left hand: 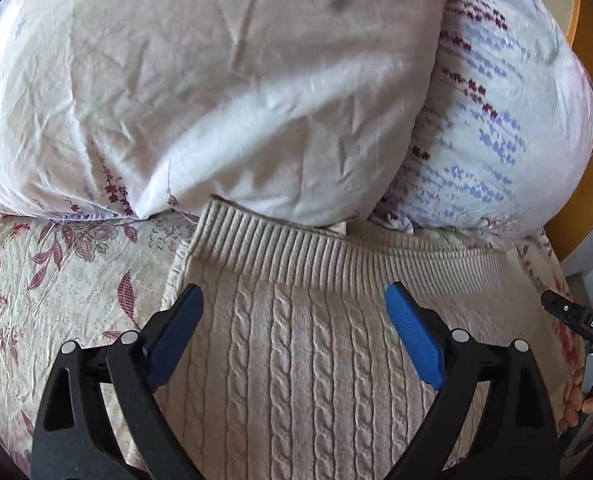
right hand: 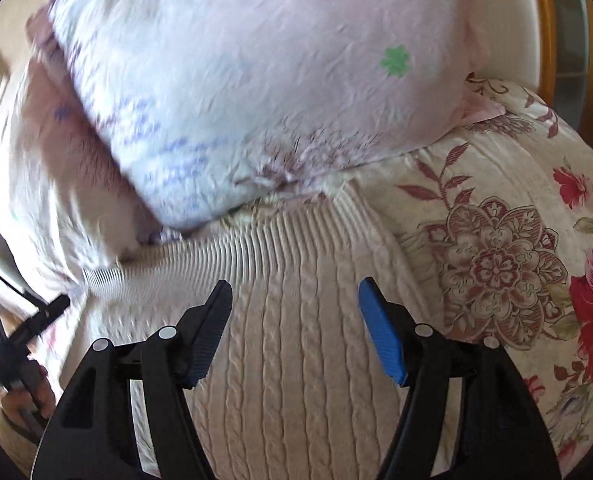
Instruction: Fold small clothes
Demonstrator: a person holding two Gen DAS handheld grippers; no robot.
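Cable-knit sweater [left hand: 304, 360] lies flat on the floral bedspread [left hand: 56, 280], beige, cables running away from both cameras toward the ribbed band [left hand: 336, 256]. The far edge of that band touches, and is partly tucked under, the pink-white pillow [left hand: 216, 80]; a second pillow with lavender print [left hand: 496, 120] sits beside it toward the wooden bed frame [left hand: 584, 40].

Left gripper [left hand: 294, 304]: jaws spread wide, nothing between them, poised over the knit body just short of the ribbed band. Whether the fingertips touch the fabric cannot be told.

Right gripper [right hand: 294, 296]: jaws likewise spread and empty, over the same panel, the ribbed band [right hand: 232, 248] ahead of it and running obliquely up to the right. Right view is motion-blurred on its left half.

Key relation: the band's long axis runs crosswise to both grippers' fingers, directly ahead of each. The left gripper sits toward the band's left end, the right toward its right end near the bare bedspread [right hand: 496, 260]; neither is clearly nearer.

Judgement: each gripper probably needs to pinch its own end of the band and draw it off the pillow. Risk: the pillow's weight may drag on the trapped edge.
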